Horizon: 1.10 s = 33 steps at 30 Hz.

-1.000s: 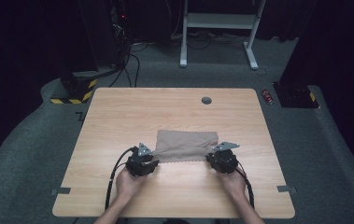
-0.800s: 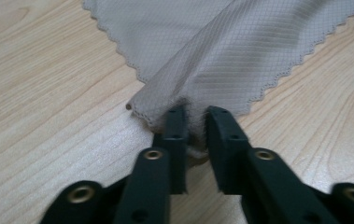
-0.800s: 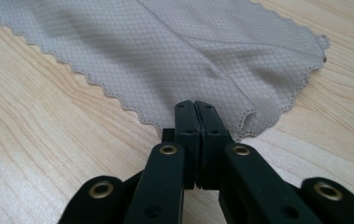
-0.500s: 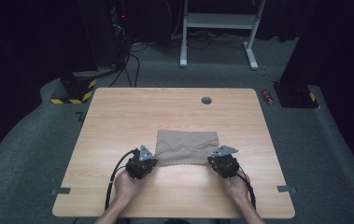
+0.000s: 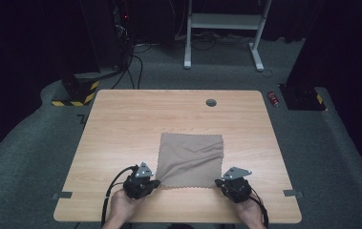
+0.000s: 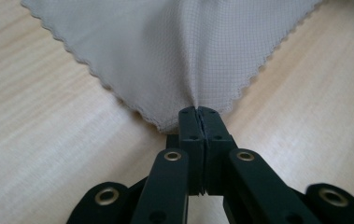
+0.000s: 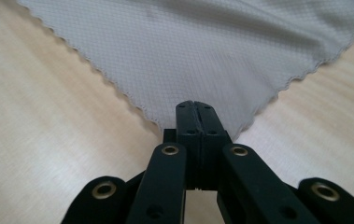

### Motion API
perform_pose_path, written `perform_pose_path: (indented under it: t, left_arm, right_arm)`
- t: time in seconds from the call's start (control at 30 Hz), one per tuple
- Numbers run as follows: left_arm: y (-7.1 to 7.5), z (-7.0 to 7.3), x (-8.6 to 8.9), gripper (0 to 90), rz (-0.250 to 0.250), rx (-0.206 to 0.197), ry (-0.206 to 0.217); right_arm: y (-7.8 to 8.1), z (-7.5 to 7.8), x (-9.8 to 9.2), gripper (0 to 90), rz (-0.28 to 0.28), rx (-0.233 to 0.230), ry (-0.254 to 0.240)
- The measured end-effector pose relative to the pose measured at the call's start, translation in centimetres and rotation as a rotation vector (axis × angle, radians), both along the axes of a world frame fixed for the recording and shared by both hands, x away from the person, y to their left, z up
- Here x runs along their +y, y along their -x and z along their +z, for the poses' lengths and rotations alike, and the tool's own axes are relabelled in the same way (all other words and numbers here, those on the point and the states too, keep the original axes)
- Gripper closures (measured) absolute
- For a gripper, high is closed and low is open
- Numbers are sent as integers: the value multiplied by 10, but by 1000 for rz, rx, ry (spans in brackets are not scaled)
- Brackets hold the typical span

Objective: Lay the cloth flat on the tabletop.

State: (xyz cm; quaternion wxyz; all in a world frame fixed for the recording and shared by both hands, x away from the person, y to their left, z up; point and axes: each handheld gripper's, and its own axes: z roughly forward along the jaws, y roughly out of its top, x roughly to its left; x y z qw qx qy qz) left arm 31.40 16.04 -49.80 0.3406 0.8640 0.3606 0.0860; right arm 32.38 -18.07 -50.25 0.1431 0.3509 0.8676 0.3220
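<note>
Wooden table (cable hole), red can on carpet

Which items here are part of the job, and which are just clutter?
In use:
- cloth
- left gripper, shut on a near cloth corner
- right gripper, shut on the other near corner

Lying about:
- red can on the floor
- white frame

Lab: dark curtains, equipment rack, cables, carpet.
</note>
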Motion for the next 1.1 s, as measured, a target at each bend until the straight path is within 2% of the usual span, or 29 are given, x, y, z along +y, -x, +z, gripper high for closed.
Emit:
perform_pose_path:
  t: [0.13,0.23,0.33,0.43,0.5,0.63,0.77,0.87,0.9,1.0,1.1]
  left_arm:
    - [5,-4,-4,879,-31,45,-19]
    - [3,-6,-6,811,-25,50,-25]
    - [-1,-2,-5,721,11,23,-7]
    - [-13,5,-3,621,68,-32,-2]
    - [-26,8,-3,576,112,-55,-14]
    - [-52,7,-6,541,187,-78,-21]
    - [-65,3,-12,524,217,-127,-21]
    - [-72,-4,-12,526,239,-119,-40]
    - [-74,-6,-12,526,245,-105,-51]
    - [-78,-12,-11,525,255,-100,-89]
    - [-80,-14,-10,540,251,-98,-91]
  right_arm:
    - [12,0,-1,897,7,-2,26]
    - [15,0,-5,895,8,2,35]
    - [13,1,-9,865,3,20,17]
    - [9,7,-11,829,-15,-1,-4]
    - [4,9,-8,809,-24,-8,-22]
    - [-8,4,5,773,-6,-12,-11]
    - [-15,-8,11,803,-5,-1,12]
    - [-10,-9,6,868,8,-12,15]
    - [-7,-9,3,868,7,-13,14]
    - [1,-9,-5,875,11,-14,23]
    - [6,-7,-9,870,15,-16,44]
